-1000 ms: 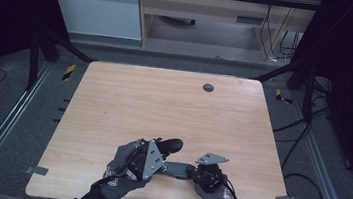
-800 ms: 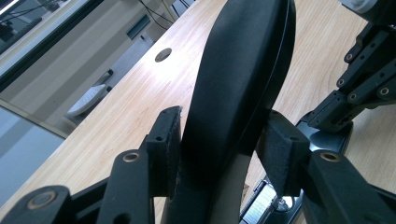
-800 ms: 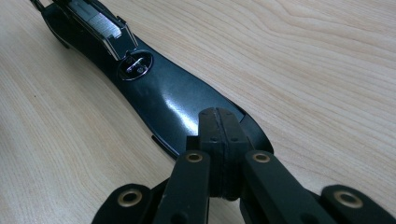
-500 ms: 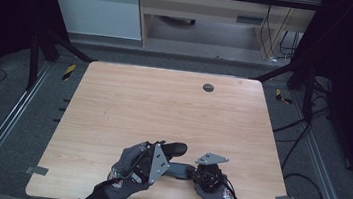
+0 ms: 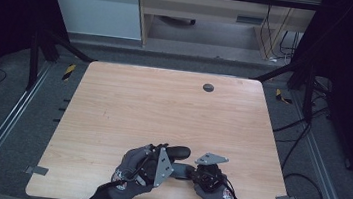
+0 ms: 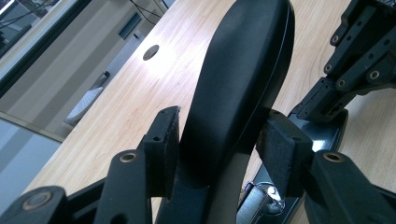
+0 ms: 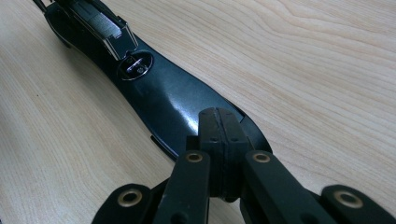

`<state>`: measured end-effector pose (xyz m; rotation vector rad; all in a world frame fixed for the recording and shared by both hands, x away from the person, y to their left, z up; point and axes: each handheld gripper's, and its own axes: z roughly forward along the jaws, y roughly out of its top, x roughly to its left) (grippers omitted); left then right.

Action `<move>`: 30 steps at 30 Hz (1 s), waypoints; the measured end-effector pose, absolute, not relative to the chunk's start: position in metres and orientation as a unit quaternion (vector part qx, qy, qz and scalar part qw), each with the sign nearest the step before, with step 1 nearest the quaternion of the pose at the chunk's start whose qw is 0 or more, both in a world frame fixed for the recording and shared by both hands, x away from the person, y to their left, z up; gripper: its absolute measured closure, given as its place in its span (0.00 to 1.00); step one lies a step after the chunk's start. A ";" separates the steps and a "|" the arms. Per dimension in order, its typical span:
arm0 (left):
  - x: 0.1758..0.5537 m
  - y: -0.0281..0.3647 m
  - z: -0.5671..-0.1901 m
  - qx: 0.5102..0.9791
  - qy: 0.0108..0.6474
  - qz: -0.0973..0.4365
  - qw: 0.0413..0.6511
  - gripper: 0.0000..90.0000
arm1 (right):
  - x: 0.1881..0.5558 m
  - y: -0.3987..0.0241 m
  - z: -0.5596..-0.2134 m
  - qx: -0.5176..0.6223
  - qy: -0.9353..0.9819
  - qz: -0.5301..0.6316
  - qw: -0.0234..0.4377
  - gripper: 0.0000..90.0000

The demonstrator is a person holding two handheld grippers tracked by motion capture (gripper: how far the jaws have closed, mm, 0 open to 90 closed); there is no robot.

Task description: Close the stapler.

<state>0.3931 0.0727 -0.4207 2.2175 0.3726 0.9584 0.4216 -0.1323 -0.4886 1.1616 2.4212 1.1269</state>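
One glossy black stapler (image 7: 159,93) (hinged open) on pale wood.

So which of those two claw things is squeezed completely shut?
The right gripper: its pads meet, tips over the flat black base. The left gripper differs: its jaws stand apart around the raised black arm and have just been opening.
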 end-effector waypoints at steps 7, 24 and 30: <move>0.393 0.070 -0.424 0.856 0.137 0.369 0.335 0.55 | 0.422 -0.132 -0.489 0.395 0.827 0.383 0.117 1.00; 0.392 0.065 -0.431 0.862 0.122 0.369 0.324 0.54 | 0.422 -0.132 -0.489 0.392 0.827 0.385 0.118 1.00; 0.392 0.063 -0.435 0.865 0.115 0.372 0.318 0.54 | 0.422 -0.134 -0.489 0.400 0.824 0.386 0.116 1.00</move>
